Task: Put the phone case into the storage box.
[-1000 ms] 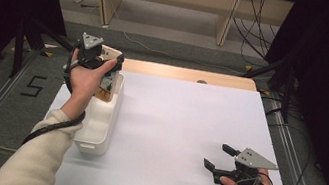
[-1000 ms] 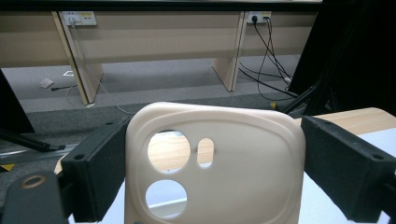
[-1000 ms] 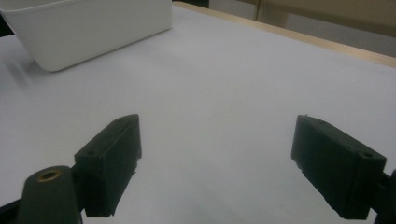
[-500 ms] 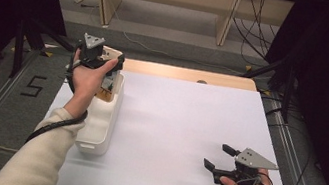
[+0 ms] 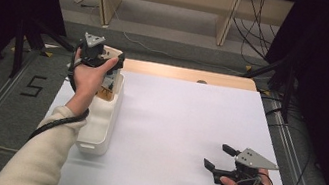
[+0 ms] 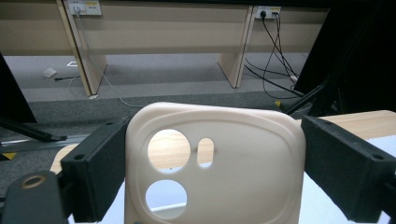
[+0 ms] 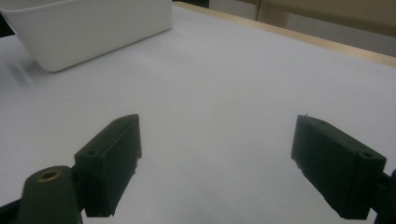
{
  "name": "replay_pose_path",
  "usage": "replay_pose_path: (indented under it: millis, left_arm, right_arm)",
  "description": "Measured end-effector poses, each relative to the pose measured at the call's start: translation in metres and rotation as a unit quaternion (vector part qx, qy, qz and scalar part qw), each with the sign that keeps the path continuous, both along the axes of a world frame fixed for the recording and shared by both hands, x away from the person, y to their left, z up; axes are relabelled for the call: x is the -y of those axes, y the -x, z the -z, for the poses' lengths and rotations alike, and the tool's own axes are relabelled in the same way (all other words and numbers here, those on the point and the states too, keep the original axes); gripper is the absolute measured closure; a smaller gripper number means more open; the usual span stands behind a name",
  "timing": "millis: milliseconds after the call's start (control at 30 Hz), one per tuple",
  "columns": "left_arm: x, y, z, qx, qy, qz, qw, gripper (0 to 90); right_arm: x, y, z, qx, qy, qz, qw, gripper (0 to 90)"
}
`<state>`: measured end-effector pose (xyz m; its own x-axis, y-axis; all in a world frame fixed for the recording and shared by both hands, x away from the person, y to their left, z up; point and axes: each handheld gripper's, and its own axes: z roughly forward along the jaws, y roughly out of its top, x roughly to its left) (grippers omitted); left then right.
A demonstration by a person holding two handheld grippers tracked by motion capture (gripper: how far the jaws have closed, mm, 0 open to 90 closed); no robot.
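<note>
A cream phone case (image 6: 243, 158) with camera cut-outs stands between the two black jaws of my left gripper (image 6: 212, 172), which is shut on its edges. Seen from above, that left gripper (image 5: 106, 60) holds the case (image 5: 114, 54) over the far end of a white bin (image 5: 101, 127) at the table's left side. My right gripper (image 5: 220, 157) hovers low over the white table top near the front right, open, with nothing between its fingers (image 7: 112, 154).
Something with an orange patch (image 5: 103, 93) lies in the bin under the left hand. The white bin (image 7: 88, 28) also stands beyond the right gripper (image 7: 217, 163). A wooden strip (image 5: 191, 74) edges the table's far side; metal rails (image 5: 294, 155) flank it.
The left hand with the case has shifted very slightly upward over the bin. The right gripper has not moved.
</note>
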<state>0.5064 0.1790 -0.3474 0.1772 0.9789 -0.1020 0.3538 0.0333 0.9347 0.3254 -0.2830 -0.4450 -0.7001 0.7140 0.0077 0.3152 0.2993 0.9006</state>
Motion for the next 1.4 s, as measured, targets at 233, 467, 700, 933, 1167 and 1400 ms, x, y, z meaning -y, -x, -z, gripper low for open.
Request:
replay_pose_path:
  millis: [233, 467, 700, 933, 1167, 1400]
  left_arm:
    - [0.0, -0.003, 0.001, -0.002, 0.001, -0.003, 1.0, 11.1]
    - [-0.001, -0.006, 0.002, -0.005, 0.004, -0.004, 1.0, 11.1]
    - [-0.002, -0.008, 0.003, -0.006, 0.006, -0.005, 0.9999, 11.1]
    - [-0.002, -0.01, 0.002, -0.007, 0.009, -0.008, 0.9999, 11.1]
    - [-0.002, -0.01, 0.002, -0.007, 0.01, -0.008, 0.9999, 11.1]
    - [-0.004, -0.011, 0.002, -0.008, 0.012, -0.006, 0.9999, 11.1]
  right_arm:
    - [0.0, 0.0, 0.0, 0.0, 0.0, 0.0, 1.0, 17.1]
    - [0.0, 0.0, 0.0, 0.0, 0.0, 0.0, 1.0, 17.1]
    - [0.0, 0.0, 0.0, 0.0, -0.001, 0.0, 1.0, 17.1]
    - [0.0, 0.0, -0.001, 0.001, -0.001, 0.0, 1.0, 17.1]
    - [0.0, 0.0, -0.001, 0.0, -0.001, 0.0, 1.0, 17.1]
    - [0.001, 0.0, -0.001, 0.001, -0.001, 0.0, 1.0, 17.1]
